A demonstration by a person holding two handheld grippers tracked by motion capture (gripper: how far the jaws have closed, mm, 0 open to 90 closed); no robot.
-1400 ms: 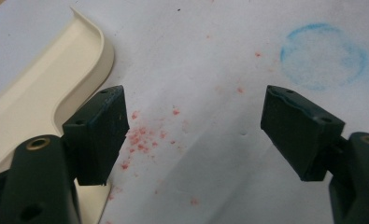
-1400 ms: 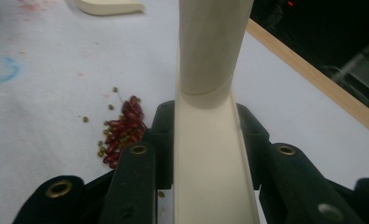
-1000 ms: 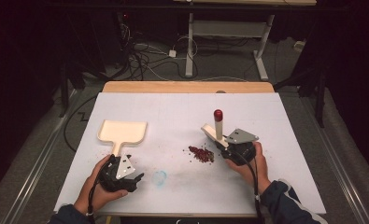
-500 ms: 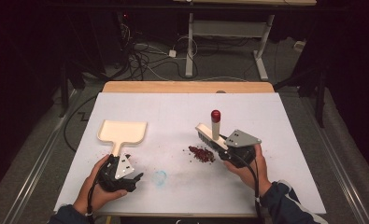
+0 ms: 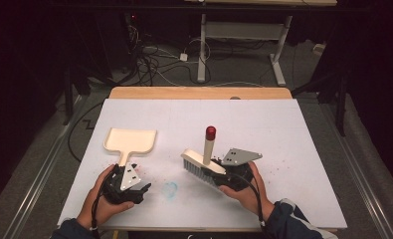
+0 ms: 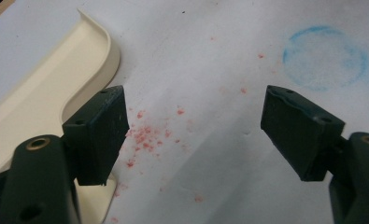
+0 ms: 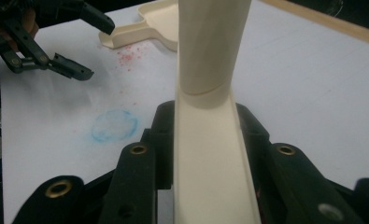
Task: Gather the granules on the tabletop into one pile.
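My right gripper [image 5: 220,174] is shut on the back of a cream hand brush [image 5: 202,166], whose grey bristles face the near left. The brush's handle [image 5: 209,143], tipped in red, stands upright. In the right gripper view the brush's cream body [image 7: 210,154] sits clamped between my jaws, with the handle [image 7: 212,42] rising above. A cream dustpan [image 5: 130,141] lies flat at the left, handle toward me. My left gripper [image 5: 134,189] rests open just beside that handle; in the left gripper view its jaws [image 6: 194,135] stand wide over scattered red crumbs [image 6: 145,135], with the dustpan [image 6: 42,93] at their left.
A faint blue ring [image 5: 170,189] is drawn on the white table cover [image 5: 283,129] between the two grippers. The person's hands hold both grippers near the front edge. Beyond the table are a dark floor, cables and a desk frame [image 5: 239,35].
My right gripper has carried the brush left and toward the near edge. The bristles now cover the spot where the red crumb pile lay. The left gripper and dustpan have stayed put.
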